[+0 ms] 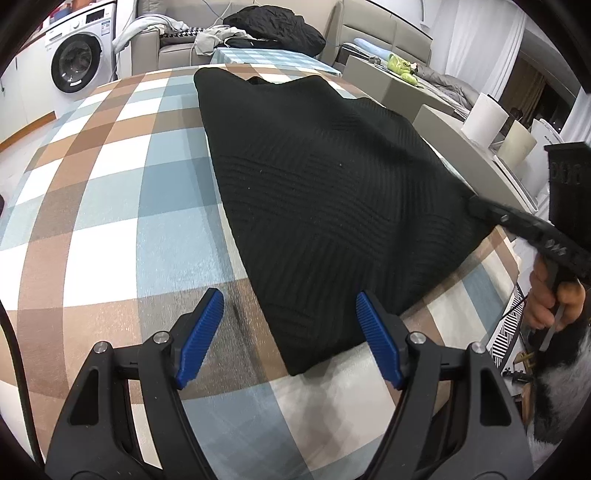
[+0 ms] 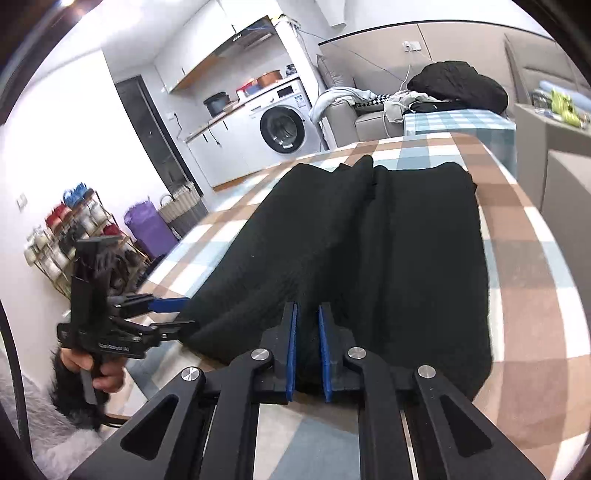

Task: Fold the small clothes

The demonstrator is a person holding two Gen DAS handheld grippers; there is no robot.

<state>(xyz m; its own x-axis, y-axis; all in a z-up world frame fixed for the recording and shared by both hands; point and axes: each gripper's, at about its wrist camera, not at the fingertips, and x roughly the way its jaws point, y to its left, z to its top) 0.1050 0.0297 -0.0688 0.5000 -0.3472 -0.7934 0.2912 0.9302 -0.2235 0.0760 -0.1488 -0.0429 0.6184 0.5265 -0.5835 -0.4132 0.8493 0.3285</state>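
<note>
A black ribbed knit garment (image 1: 317, 184) lies folded lengthwise on the checked tablecloth (image 1: 110, 221). My left gripper (image 1: 290, 299) stands open at the garment's near corner, with the corner between its blue pads (image 1: 201, 336) and not pinched. In the right wrist view the left gripper (image 2: 190, 314) straddles the garment's (image 2: 388, 258) left edge. My right gripper (image 2: 306, 306) is shut on a fold of the near hem, with black fabric between its pads. In the left wrist view the right gripper (image 1: 474, 205) meets the garment's right edge, with a hand (image 1: 554, 302) on its handle.
A washing machine (image 1: 77, 62) stands beyond the table's far left. A sofa behind the table carries a black jacket (image 1: 273, 26) and loose clothes. White paper rolls (image 1: 484, 118) stand on a side surface at the right. A jar rack (image 2: 66, 236) and a purple bag (image 2: 147, 225) stand on the floor.
</note>
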